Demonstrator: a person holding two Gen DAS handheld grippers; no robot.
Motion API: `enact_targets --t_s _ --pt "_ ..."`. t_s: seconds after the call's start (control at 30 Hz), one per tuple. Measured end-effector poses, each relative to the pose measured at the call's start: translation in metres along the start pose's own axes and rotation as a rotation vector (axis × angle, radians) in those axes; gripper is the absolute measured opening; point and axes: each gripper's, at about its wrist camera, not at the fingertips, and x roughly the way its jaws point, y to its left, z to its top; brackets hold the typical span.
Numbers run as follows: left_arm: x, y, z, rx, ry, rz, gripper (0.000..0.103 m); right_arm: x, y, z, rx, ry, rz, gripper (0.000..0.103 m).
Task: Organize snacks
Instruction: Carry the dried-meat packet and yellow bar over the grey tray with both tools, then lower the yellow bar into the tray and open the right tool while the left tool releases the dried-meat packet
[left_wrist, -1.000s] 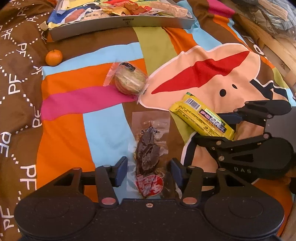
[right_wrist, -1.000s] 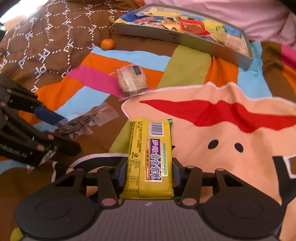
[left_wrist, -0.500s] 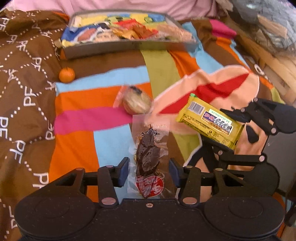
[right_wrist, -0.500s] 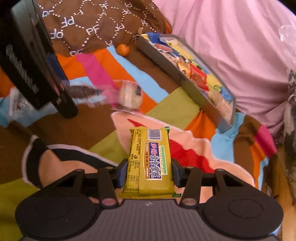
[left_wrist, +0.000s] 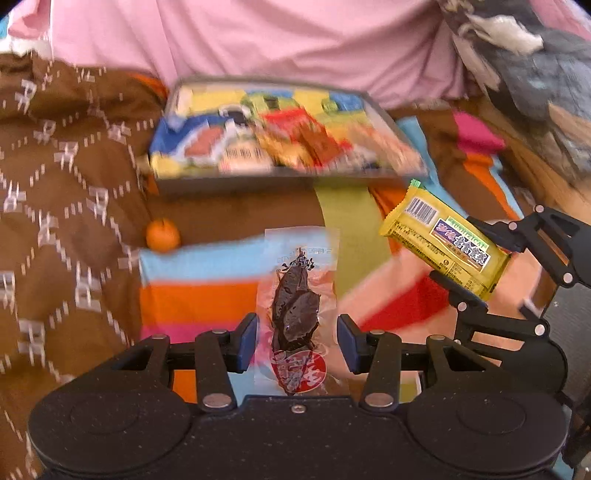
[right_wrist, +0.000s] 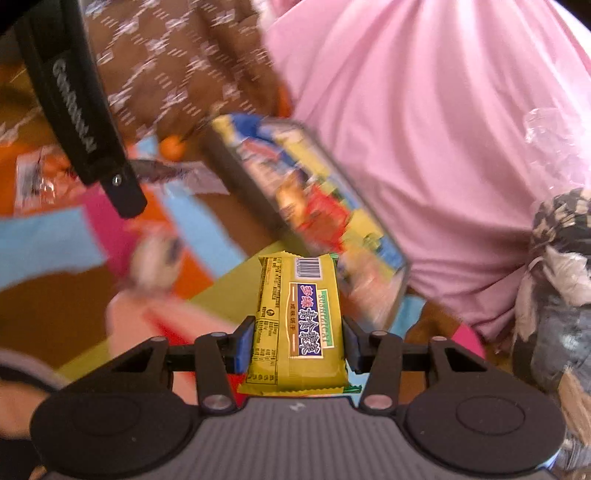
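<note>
Both grippers carry a snack toward the tray

Left wrist view: the left gripper (left_wrist: 297, 339) has its jaws clamped on the clear packet of dark dried snack (left_wrist: 297, 314), lifted above the bed and facing the full tray (left_wrist: 284, 181). Right wrist view: the right gripper (right_wrist: 297, 345) has its jaws clamped on the yellow bar (right_wrist: 299, 325); the slick wrapper could slip, or the grippers collide at the tray.

"SUSHIZICAI" on yellow snack bar (right_wrist: 297, 321), repeated "PF" on brown blanket (left_wrist: 62, 192)
</note>
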Motion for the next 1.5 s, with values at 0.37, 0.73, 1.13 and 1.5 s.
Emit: enact_targets --t_s 0.37,0.73,1.13,1.5 --pt "0.03 0.024 0.118 0.012 -0.253 0.047 0.048 0.085 -0.05 0.061 0.14 -0.12 -0.019 0.052" --pt "0.108 0.048 0.175 0.005 -0.309 0.053 0.048 0.163 -0.06 0.073 0.228 -0.1 0.014 0.052" --pt "0.144 0.061 0.163 -0.01 -0.264 0.055 0.049 0.194 -0.063 0.062 0.326 -0.044 0.083 0.052" --pt "0.144 0.065 0.16 -0.076 -0.268 0.083 0.067 0.192 -0.069 0.069 0.359 -0.061 0.083 0.066"
